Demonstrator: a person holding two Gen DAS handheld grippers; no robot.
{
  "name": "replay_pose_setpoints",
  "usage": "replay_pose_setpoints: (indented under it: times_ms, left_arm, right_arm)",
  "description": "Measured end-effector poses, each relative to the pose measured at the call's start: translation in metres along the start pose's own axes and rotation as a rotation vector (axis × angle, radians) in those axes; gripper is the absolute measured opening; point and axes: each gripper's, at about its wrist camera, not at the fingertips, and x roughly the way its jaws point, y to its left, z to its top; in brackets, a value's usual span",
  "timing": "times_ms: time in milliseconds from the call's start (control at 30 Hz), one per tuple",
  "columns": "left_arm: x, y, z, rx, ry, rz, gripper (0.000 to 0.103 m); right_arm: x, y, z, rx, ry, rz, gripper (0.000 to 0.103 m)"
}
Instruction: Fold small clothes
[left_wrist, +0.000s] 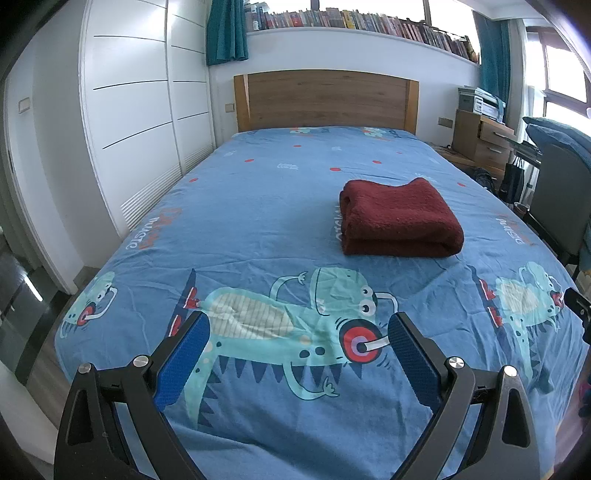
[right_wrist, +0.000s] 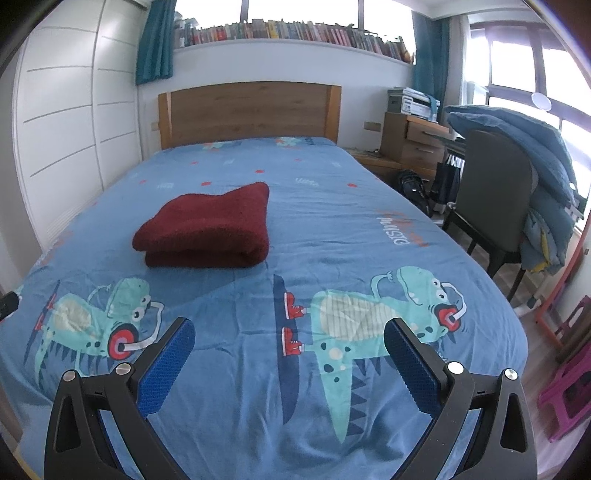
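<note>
A dark red fleecy garment (left_wrist: 400, 219) lies folded in a neat thick rectangle on the blue dinosaur-print bed sheet (left_wrist: 258, 206). It also shows in the right wrist view (right_wrist: 207, 227), left of centre. My left gripper (left_wrist: 297, 330) is open and empty, held above the foot of the bed, well short of the garment. My right gripper (right_wrist: 290, 338) is open and empty too, above the foot of the bed, to the right of the garment. The right gripper's edge shows at the far right of the left wrist view (left_wrist: 578, 306).
A wooden headboard (left_wrist: 325, 99) stands at the far end. White wardrobe doors (left_wrist: 129, 110) run along the left. A dark chair (right_wrist: 491, 199) draped with a blue quilt stands right of the bed, with wooden drawers (right_wrist: 413, 144) behind and pink stools (right_wrist: 569, 387) on the floor.
</note>
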Motion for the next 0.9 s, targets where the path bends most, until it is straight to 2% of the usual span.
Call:
replay_pose_setpoints:
  times_ms: [900]
  left_arm:
    - [0.0056, 0.0073, 0.0035, -0.010, 0.000, -0.020, 0.095]
  right_arm:
    - [0.0036, 0.0008, 0.0012, -0.016, 0.005, -0.021, 0.102]
